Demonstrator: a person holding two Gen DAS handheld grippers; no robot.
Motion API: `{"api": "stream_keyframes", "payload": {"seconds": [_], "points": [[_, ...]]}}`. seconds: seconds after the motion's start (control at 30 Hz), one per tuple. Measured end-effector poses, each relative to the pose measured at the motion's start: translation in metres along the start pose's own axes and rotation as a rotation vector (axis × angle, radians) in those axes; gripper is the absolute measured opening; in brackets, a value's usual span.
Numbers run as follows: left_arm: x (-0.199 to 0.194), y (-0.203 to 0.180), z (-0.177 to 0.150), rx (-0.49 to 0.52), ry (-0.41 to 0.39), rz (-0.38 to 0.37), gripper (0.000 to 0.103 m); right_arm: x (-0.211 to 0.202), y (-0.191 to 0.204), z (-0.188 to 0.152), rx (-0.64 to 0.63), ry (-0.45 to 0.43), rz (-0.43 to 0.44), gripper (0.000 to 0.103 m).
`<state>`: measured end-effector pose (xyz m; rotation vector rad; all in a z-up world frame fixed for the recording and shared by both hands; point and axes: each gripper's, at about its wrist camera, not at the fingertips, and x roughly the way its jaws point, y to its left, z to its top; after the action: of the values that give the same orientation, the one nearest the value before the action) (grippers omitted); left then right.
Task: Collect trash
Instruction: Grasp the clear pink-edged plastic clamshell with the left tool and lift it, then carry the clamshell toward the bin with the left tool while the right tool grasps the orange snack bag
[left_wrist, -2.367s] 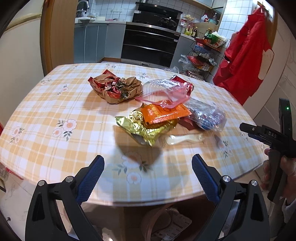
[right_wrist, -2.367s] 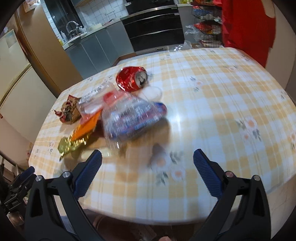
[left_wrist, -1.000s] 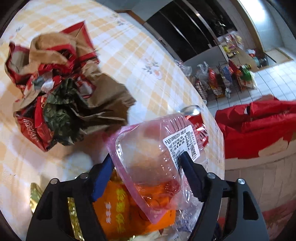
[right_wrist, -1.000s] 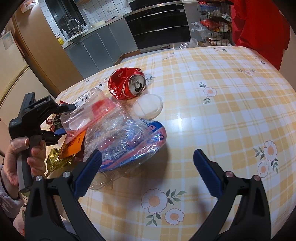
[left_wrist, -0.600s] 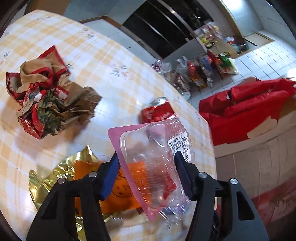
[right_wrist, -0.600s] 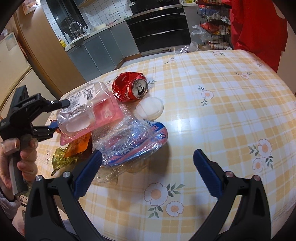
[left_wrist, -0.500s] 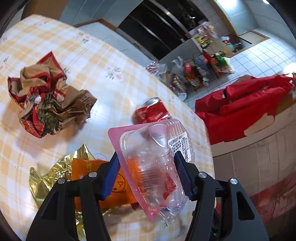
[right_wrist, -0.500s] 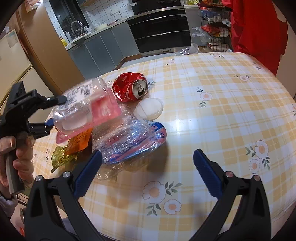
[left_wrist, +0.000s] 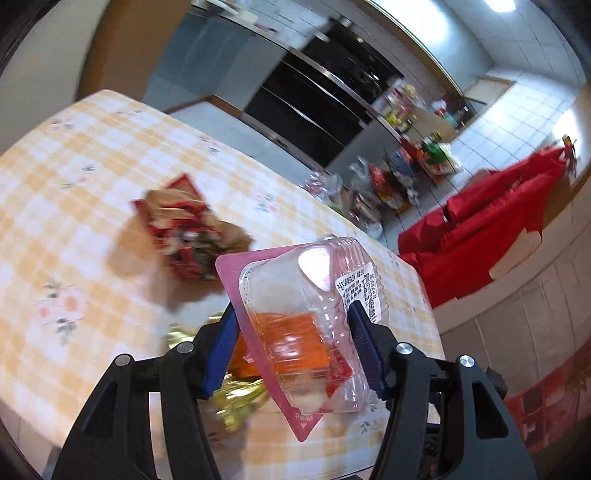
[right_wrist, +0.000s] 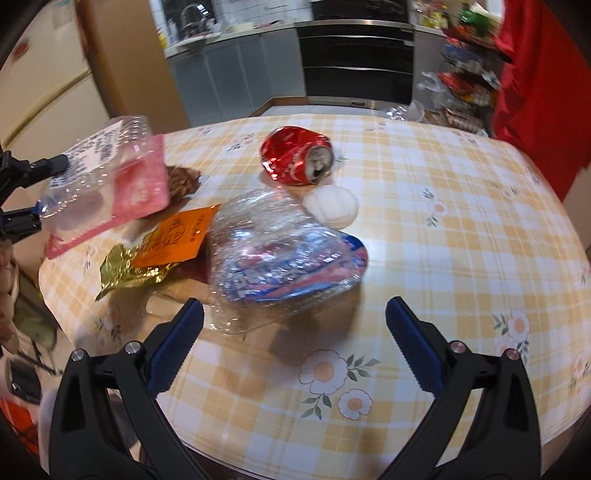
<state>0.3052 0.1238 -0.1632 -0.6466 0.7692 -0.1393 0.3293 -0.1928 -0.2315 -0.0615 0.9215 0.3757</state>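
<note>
A: Left gripper (left_wrist: 291, 332): blue pads clamped on both sides of the clear clamshell container with pink card backing (left_wrist: 306, 317). Held well clear of the checked tablecloth (left_wrist: 74, 206), tilted. My read is that it is gripped across the bulge because the flat card gives no purchase

B: Under it?

A: Crumpled red-brown paper bag (left_wrist: 184, 229), blurred, so contents uncertain. Gold foil wrapper (right_wrist: 125, 269) and orange sachet (right_wrist: 177, 236) lie flat where they fell, sachet overlapping the foil

B: Further right?

A: Crinkled clear-and-blue plastic pack (right_wrist: 284, 258), white round lid (right_wrist: 332, 206) touching its far edge, crushed red can (right_wrist: 295, 158) on its side just behind. Right gripper (right_wrist: 293, 343) has its jaws wide apart, nothing between them, low over the near table edge, likely lined up on the plastic pack

B: Change from a second ago?

A: The container was down among the pile with the jaws only closing round it; now it is lifted, and the sachet beneath is uncovered. The rest is unmoved
</note>
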Motion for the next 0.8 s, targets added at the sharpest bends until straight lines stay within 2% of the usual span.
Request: {"api": "stream_keyframes", "payload": {"seconds": [0.07, 0.17, 0.3, 0.43, 0.63, 0.7, 0.77, 0.8], "points": [[-0.010, 0.012, -0.002, -0.015, -0.008, 0.012, 0.058, 0.005, 0.018, 0.004, -0.122, 0.025, -0.056, 0.097], [-0.024, 0.026, -0.006, -0.031, -0.026, 0.032, 0.058, 0.015, 0.035, 0.012, -0.245, 0.052, -0.092, 0.097], [-0.040, 0.043, -0.015, -0.081, -0.054, 0.027, 0.058, 0.019, 0.052, 0.026, -0.293, 0.077, -0.055, 0.097], [-0.053, 0.059, -0.019, -0.101, -0.079, 0.044, 0.058, 0.027, 0.090, 0.036, -0.429, 0.085, -0.049, 0.096], [-0.073, 0.087, -0.018, -0.151, -0.116, 0.058, 0.058, 0.071, 0.139, 0.049, -0.653, 0.148, -0.062, 0.096], [-0.078, 0.096, -0.018, -0.162, -0.121, 0.065, 0.058, 0.089, 0.150, 0.053, -0.707, 0.182, -0.082, 0.091], [-0.081, 0.101, -0.018, -0.169, -0.122, 0.068, 0.058, 0.103, 0.154, 0.057, -0.709, 0.220, -0.088, 0.082], [-0.082, 0.104, -0.018, -0.175, -0.123, 0.068, 0.058, 0.109, 0.157, 0.059, -0.699, 0.238, -0.078, 0.082]]}}
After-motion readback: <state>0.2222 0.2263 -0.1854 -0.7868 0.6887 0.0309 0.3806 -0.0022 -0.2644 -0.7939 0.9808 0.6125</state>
